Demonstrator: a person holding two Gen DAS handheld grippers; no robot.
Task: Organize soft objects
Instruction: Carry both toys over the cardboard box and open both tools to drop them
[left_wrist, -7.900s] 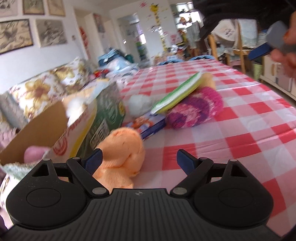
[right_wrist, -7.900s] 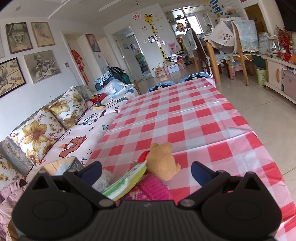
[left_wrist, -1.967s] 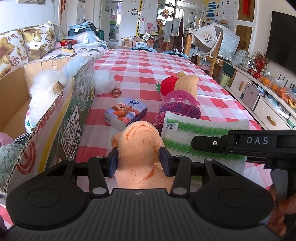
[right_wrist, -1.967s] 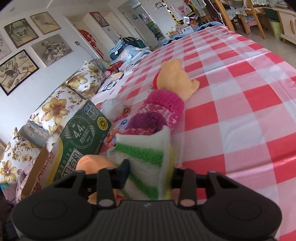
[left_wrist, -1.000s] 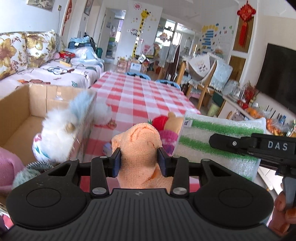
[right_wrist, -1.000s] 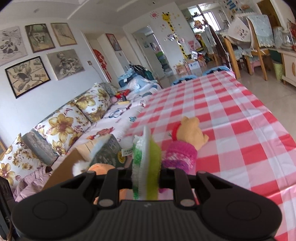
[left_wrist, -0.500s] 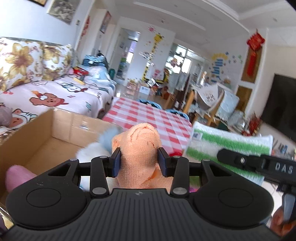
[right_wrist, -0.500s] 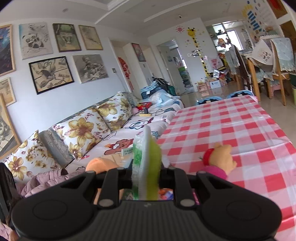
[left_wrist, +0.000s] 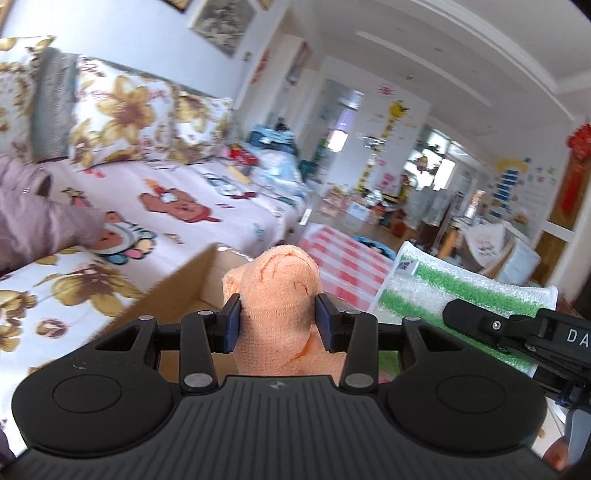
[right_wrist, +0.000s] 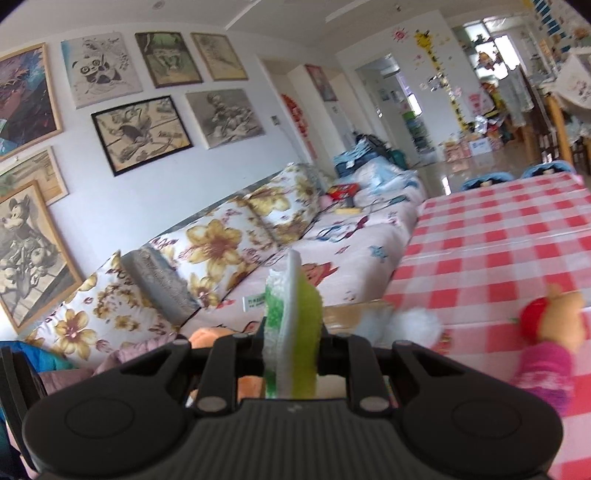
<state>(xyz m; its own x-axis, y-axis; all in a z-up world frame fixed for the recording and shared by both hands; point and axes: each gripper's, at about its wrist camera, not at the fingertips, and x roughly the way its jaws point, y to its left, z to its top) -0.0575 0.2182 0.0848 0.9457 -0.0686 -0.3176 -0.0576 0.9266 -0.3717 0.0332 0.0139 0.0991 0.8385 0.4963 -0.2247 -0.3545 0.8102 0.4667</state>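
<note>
My left gripper (left_wrist: 277, 321) is shut on an orange plush toy (left_wrist: 275, 291) and holds it up over the open cardboard box (left_wrist: 184, 291). My right gripper (right_wrist: 291, 343) is shut on a green-and-white striped cloth pad (right_wrist: 291, 325), held on edge; the pad also shows in the left wrist view (left_wrist: 461, 306) to the right of the orange toy. The orange toy shows low in the right wrist view (right_wrist: 210, 336). A white fluffy toy (right_wrist: 410, 325) lies by the box rim. A yellow bear with a red cap (right_wrist: 554, 321) and a pink knitted item (right_wrist: 543, 373) lie on the checked tablecloth (right_wrist: 498, 243).
A sofa with flowered cushions (left_wrist: 122, 110) and a cartoon sheet (left_wrist: 173, 206) runs along the left of the box. Framed pictures (right_wrist: 140, 133) hang on the wall. Chairs and clutter stand at the far end of the room (right_wrist: 546, 110).
Both grippers have lifted their items off the table and swung left toward the box and sofa. The table objects have dropped out of the left wrist view.
</note>
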